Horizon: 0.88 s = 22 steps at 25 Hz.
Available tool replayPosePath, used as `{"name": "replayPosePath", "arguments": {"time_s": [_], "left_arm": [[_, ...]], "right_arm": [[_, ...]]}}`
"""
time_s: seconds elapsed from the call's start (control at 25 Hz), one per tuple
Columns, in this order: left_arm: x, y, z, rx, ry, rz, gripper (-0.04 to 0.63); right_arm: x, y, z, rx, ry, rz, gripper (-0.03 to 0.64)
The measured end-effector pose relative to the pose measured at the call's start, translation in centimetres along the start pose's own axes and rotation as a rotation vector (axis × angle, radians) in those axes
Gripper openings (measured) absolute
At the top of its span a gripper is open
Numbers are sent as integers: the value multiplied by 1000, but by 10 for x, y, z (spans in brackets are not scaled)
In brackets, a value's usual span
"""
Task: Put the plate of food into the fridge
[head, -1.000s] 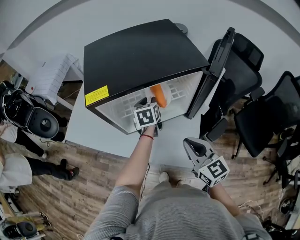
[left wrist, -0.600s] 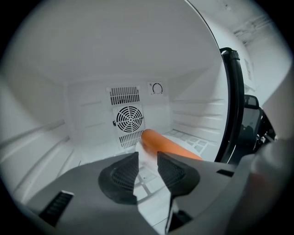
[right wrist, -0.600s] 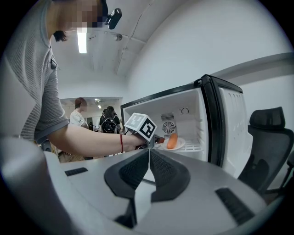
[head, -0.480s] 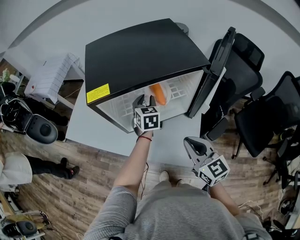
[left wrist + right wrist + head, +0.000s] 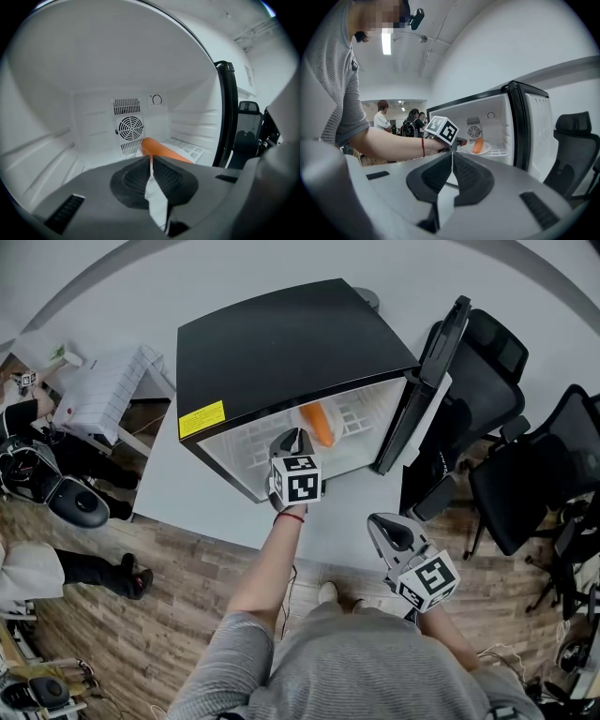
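Inside the fridge (image 5: 291, 343), at the person's twelve o'clock, the plate (image 5: 487, 149) already sits on the white shelf (image 5: 361, 418), with the orange food (image 5: 317, 425) lying on it. Its placing looks done.

The left gripper (image 5: 292, 439) hangs at the fridge mouth, just short of the plate. Its jaws are closing, nearly together now, with nothing between them. The orange food shows beyond their tips, untouched. The right gripper (image 5: 384, 524) is held back by the body at about four o'clock, its jaws pressed together and empty.

What seems left is to draw the left gripper clear and swing the door (image 5: 436, 381) shut, if the task asks that much.

- **Door:** it stands wide open at about one o'clock, hinged on the fridge's right side.
- **Chairs:** a black office chair (image 5: 487, 371) stands just behind the door, and another is at three o'clock. The door has no room to open further, but its closing arc over the white table (image 5: 187, 493) looks free.
- **Left gripper's way out:** the path back toward six o'clock is open, though the fridge's lower front edge lies just beneath it and wants minding.
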<state>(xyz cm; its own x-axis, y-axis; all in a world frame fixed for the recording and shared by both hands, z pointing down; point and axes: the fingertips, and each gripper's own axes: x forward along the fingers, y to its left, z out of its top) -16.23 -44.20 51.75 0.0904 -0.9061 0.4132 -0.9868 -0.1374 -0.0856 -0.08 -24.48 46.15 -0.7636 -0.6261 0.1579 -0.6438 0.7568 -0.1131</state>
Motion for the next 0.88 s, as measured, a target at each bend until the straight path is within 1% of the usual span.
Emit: {"name": "replayPosePath", "arguments": {"time_s": [0.04,0.12,0.48,0.88], "left_arm": [[-1,-1,0,2,1,-2,20],[-3,-3,-2,-5,8,-15,11],[-14,-9,-3,-34,9,-43,11],[-45,-27,3,-36,-32,-68,11]], "right_arm": [[-1,1,0,-1,-1,0,15],[-3,2,0,-2,-3,0,15],[-14,9,3,-7,-8,2,15],[-28,16,5,-13,-21,12,15]]}}
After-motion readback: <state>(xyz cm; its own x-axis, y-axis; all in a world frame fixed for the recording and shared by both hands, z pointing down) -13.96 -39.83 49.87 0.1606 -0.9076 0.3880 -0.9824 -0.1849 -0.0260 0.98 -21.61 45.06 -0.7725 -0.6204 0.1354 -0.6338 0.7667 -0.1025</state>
